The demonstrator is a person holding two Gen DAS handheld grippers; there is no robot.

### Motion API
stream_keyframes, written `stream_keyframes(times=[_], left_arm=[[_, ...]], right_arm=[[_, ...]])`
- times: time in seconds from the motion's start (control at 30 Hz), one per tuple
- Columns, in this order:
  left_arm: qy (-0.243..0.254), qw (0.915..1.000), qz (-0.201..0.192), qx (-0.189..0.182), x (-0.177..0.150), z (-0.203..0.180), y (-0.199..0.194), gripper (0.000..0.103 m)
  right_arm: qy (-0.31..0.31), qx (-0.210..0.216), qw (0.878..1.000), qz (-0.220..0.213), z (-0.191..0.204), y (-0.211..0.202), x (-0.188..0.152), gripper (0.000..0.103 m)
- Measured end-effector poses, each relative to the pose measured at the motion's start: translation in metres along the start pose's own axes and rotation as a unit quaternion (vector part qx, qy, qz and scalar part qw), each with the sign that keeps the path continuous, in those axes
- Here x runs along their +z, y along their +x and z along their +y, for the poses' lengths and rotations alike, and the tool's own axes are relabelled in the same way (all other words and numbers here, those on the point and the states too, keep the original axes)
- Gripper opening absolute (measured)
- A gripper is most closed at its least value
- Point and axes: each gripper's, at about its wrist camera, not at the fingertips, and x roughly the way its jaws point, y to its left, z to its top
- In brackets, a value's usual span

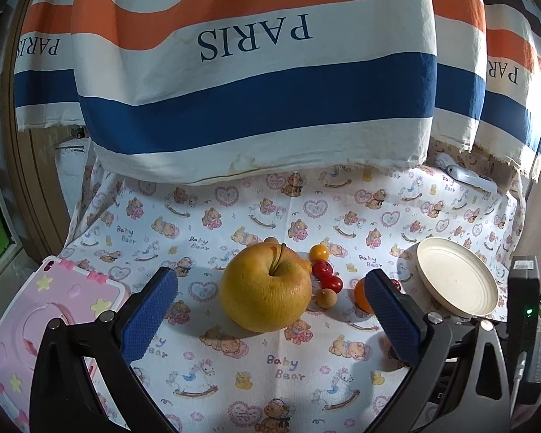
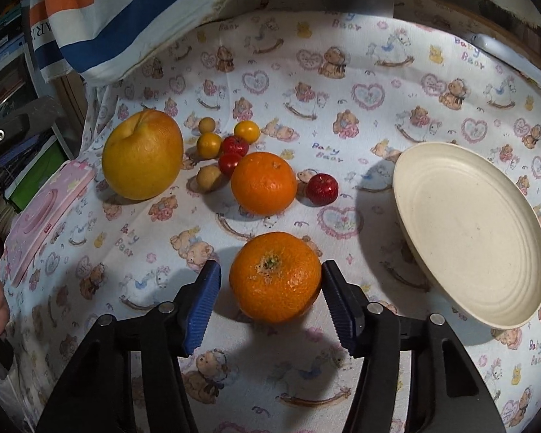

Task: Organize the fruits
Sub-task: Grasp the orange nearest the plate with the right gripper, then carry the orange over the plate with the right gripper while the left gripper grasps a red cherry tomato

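Note:
A large yellow apple lies on the bear-print cloth, between and just beyond the fingers of my open left gripper. It also shows in the right wrist view. My right gripper is open around a near orange; its right pad touches the fruit, the left pad stands apart. A second orange lies behind it, with a small red fruit to its right. Several small red and yellow fruits cluster beside the apple. An empty cream plate sits right, also in the left wrist view.
A pink tablet case lies at the left edge of the cloth. A striped "PARIS" cloth hangs over the back of the table. The right gripper's body shows at the left view's right edge. A white device lies far right.

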Motion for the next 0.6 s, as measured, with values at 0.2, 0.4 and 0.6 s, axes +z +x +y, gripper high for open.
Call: stream_keyframes(times=[0.2, 0.4, 0.6], left_arm=[[-0.007, 0.9999, 0.008, -0.002, 0.0, 0.003, 0.003, 0.103], [-0.008, 0.9999, 0.01, -0.004, -0.001, 0.004, 0.006, 0.103], [0.003, 0.9999, 0.003, -0.01, -0.004, -0.003, 0.007, 0.103]], right_arm=[[0.003, -0.004, 1.0, 0.002, -0.001, 0.001, -0.002, 0.052], [0.008, -0.011, 1.0, -0.01, -0.004, -0.002, -0.001, 0.052], [0.029, -0.011, 0.998, -0.047, -0.017, -0.025, 0.006, 0.052]])
